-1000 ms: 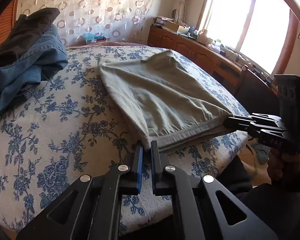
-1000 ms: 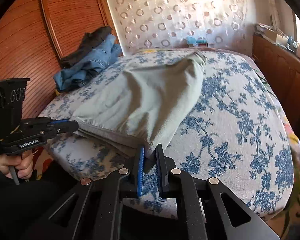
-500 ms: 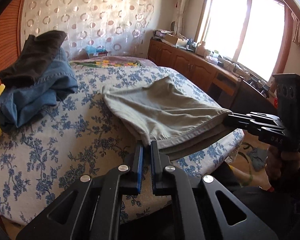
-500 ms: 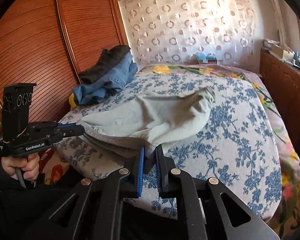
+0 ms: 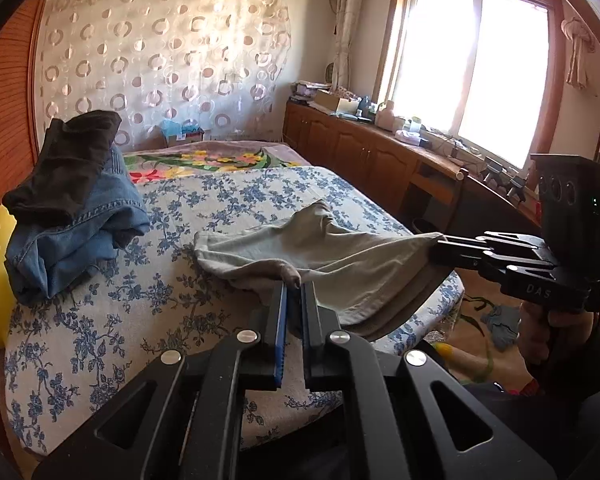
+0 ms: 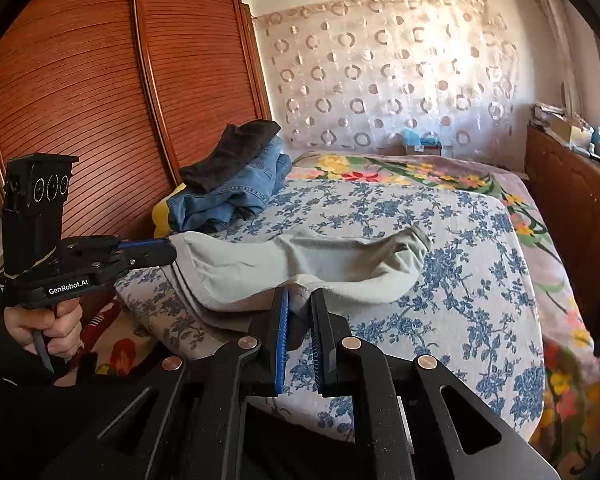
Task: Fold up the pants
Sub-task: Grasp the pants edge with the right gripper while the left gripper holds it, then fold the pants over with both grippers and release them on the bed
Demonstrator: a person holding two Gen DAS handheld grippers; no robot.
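Left wrist view: left gripper point(image 5: 294, 286) is pinched down on a corner of the grey-green pants point(image 5: 340, 256), fabric bunched btwn the narrow fingers. Pants hang lifted at the near edge of the bed point(image 5: 100, 320), stretched across to the right gripper point(image 5: 440, 245), which is clamped on the other corner at the right of the frame; far end of the pants lies on the blue floral bedspread. Pile of jeans point(image 5: 80, 236) w/ a dark garment point(image 5: 68, 172) on top sits at the left side of the bed, well apart from the pants. Wooden cabinets point(image 5: 360, 156) run under the bright window point(image 5: 468, 64). Right wrist view: right gripper point(image 6: 300, 300) holds a fold of the pants point(image 6: 300, 260) btwn its fingers, gap narrow w/ cloth in it. Left gripper point(image 6: 168, 250) comes in from the left, closed on the hem, person's hand point(image 6: 48, 324) on its handle. Pants sag btwn the two, far end resting on the bed point(image 6: 460, 320). Jeans point(image 6: 232, 196) and dark garment point(image 6: 232, 152) lie next to the slatted wardrobe point(image 6: 100, 100).
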